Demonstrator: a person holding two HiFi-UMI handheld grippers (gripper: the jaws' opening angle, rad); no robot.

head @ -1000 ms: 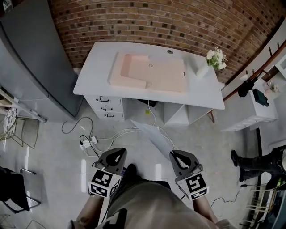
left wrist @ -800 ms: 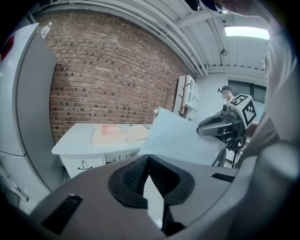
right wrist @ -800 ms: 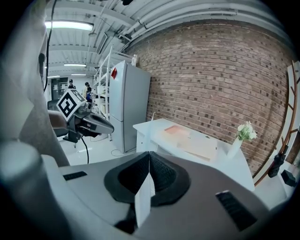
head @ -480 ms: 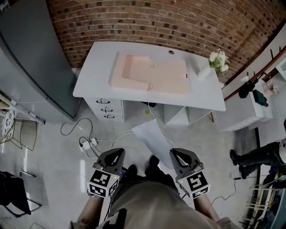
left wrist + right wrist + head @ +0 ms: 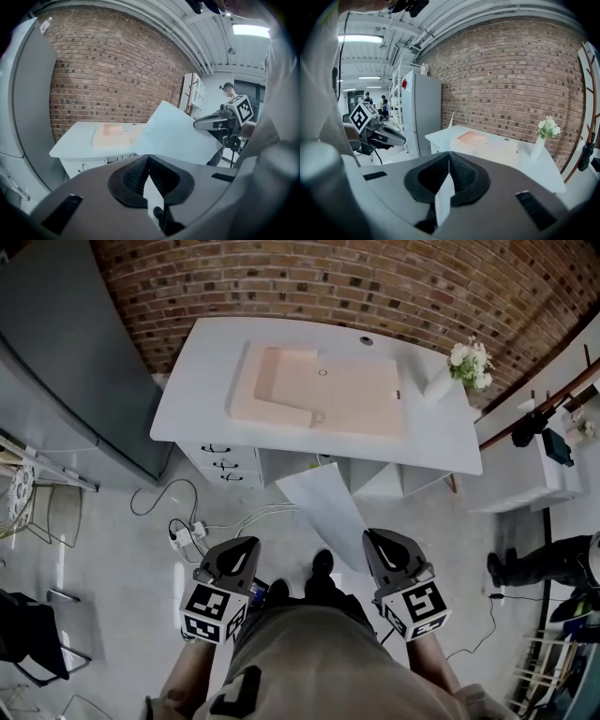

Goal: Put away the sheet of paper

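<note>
The white sheet of paper [image 5: 319,512] hangs in the air over the floor in front of the desk, and my right gripper [image 5: 377,538] is shut on its near corner. Seen edge-on, the paper [image 5: 444,196] is a thin strip between the right gripper's [image 5: 449,155] jaws. In the left gripper view the sheet [image 5: 173,136] spreads out wide, with the right gripper [image 5: 216,123] at its right edge. My left gripper [image 5: 246,546] is shut with nothing in it, level with the right and apart from the paper. A flat pink folder [image 5: 319,395] lies on the white desk [image 5: 187,399].
A vase of white flowers [image 5: 467,364] stands at the desk's right end. A grey fridge [image 5: 66,352] is to the left. A power strip [image 5: 183,538] and cables lie on the floor. Another person's boots [image 5: 525,568] show at right. Drawers [image 5: 220,465] are under the desk.
I have stepped closer to the desk. The paper, still in the right gripper, now reaches up to the desk's front edge. Both grippers stay level and shut.
</note>
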